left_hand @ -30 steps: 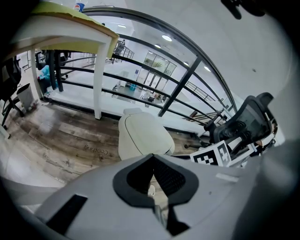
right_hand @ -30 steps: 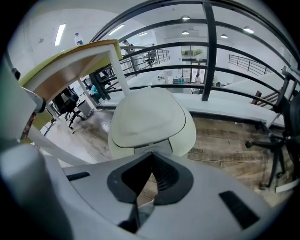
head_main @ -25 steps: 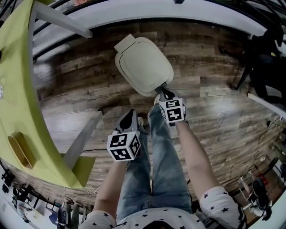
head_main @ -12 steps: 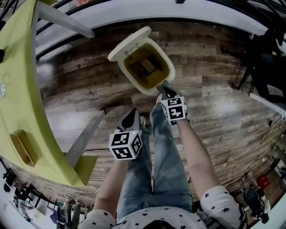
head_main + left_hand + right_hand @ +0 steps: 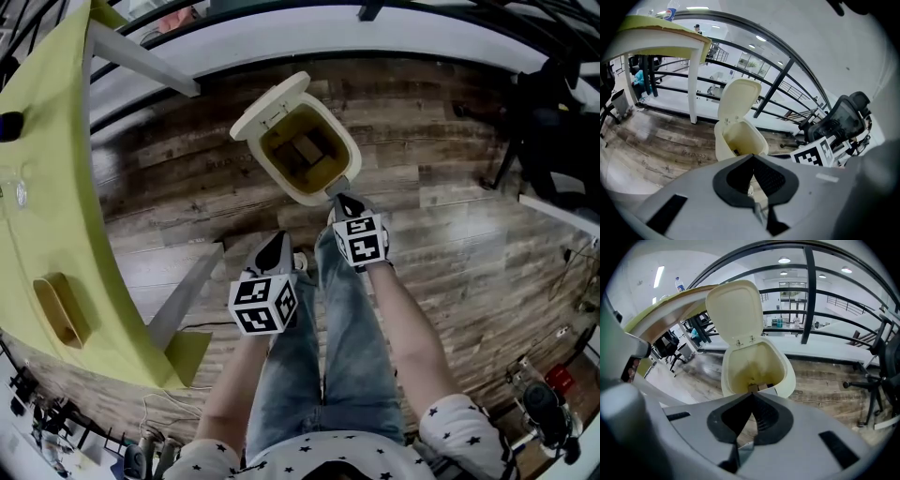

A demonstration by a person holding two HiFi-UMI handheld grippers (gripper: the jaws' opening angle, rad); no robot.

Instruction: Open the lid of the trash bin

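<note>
Faint lettering (image 5: pixel 691 153) on the wood floor (image 5: pixel 642 140) left of the bin is too blurred to read. One cream trash bin (image 5: pixel 314 194) stands beyond the person's legs, its single lid (image 5: pixel 270 103) raised at the far-left side. Of the two grippers, the right gripper (image 5: pixel 341 197) reaches to the bin's near rim, jaws together on nothing. The left gripper (image 5: pixel 276 242) hangs nearer and left, jaws likewise together, empty.

Lid (image 5: pixel 272 101) of trash bin (image 5: pixel 298 192): lay flat shut 1.0 s ago, part raised at 0.5 s, now stands up at the back. I now see a brown box (image 5: pixel 305 148) inside.
</note>
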